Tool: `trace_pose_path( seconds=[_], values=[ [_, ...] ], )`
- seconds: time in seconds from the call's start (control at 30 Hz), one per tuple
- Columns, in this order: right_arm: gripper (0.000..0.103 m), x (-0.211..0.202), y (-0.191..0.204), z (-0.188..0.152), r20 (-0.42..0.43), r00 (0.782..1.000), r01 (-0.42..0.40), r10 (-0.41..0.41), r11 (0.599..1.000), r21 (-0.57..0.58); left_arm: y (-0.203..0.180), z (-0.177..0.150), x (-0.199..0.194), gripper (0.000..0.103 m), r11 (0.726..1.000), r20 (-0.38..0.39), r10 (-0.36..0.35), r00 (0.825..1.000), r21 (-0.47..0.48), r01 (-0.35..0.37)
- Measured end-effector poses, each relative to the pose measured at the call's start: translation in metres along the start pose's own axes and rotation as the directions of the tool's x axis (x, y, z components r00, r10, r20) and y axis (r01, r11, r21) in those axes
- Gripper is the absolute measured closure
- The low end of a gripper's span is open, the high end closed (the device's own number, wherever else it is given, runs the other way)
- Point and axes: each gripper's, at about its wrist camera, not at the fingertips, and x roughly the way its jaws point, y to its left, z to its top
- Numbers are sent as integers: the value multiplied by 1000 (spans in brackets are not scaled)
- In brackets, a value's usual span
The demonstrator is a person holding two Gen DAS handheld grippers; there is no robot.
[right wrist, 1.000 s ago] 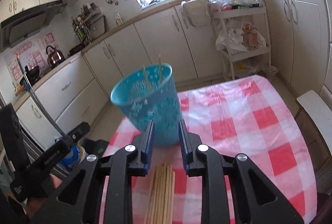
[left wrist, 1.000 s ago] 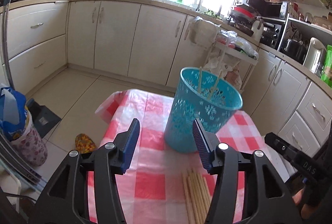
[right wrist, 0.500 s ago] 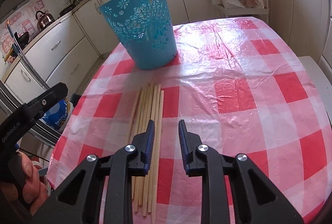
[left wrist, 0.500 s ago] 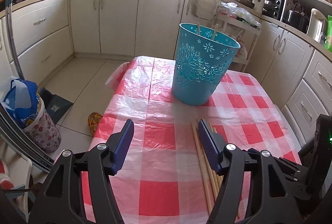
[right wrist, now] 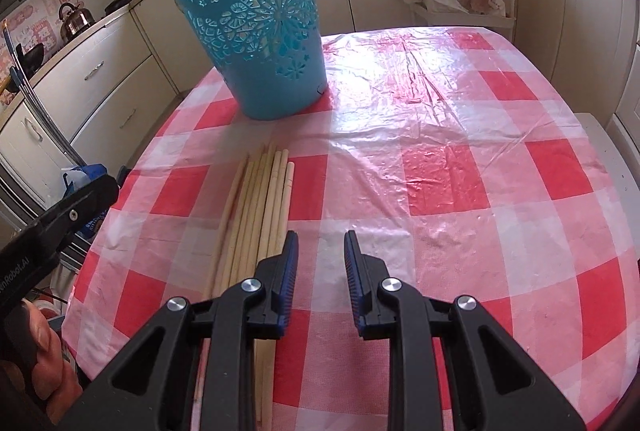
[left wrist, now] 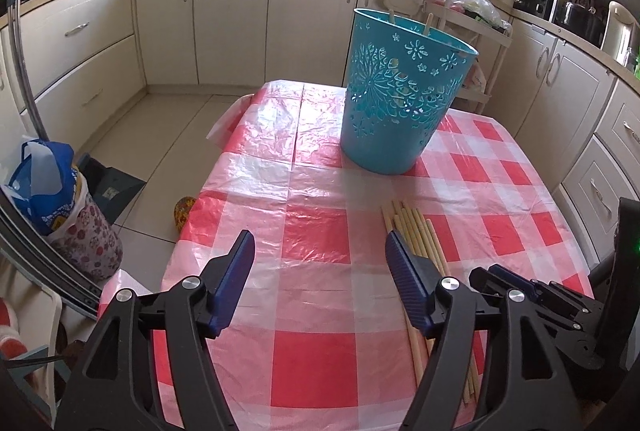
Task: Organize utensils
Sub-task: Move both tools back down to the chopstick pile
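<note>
Wooden chopsticks (right wrist: 256, 215) laid in bundle on checked cloth (right wrist: 440, 171), just left of right gripper (right wrist: 318, 251); jaws narrow, nothing held. Left gripper (left wrist: 320, 251) jaws opening, wide, nothing between; chopsticks beside right finger. Teal basket (left wrist: 404, 91) seen ahead, two sticks inside.

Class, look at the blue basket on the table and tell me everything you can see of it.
The blue basket is a round, turquoise bin, seemingly plastic, wider at its open rim than at its base. Flower-shaped cut-outs pierce its wall. It stands upright on the red-and-white checked tablecloth, near the table's far end. In the left wrist view, two pale stick tips poke above its rim, so some sticks are already inside. A row of loose wooden sticks lies on the cloth nearer the cameras, apart from it. Neither gripper touches it.
</note>
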Motion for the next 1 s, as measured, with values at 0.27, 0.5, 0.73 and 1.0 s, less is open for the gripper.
trace_pose_path(
  seconds=[0.27, 0.5, 0.73, 1.0],
  values=[
    [79, 12, 9, 3, -13, 1000, 20, -21, 999, -41, 3, -9, 12, 38, 1000, -55, 24, 998, 10, -23],
    [79, 18, 17, 7, -15, 1000, 21, -22, 998, -62, 2, -11, 17, 37, 1000, -71, 25, 997, 20, -24],
    [79, 20, 23, 11, -16, 1000, 8, -9, 998, -68, 2, -12, 19, 37, 1000, -81, 25, 996, 21, -23],
    [76, 24, 27, 11, -25, 999, 23, -26, 994, -108, 0, -13, 21, 36, 1000, -84, 22, 996, 22, -20]
  ],
)
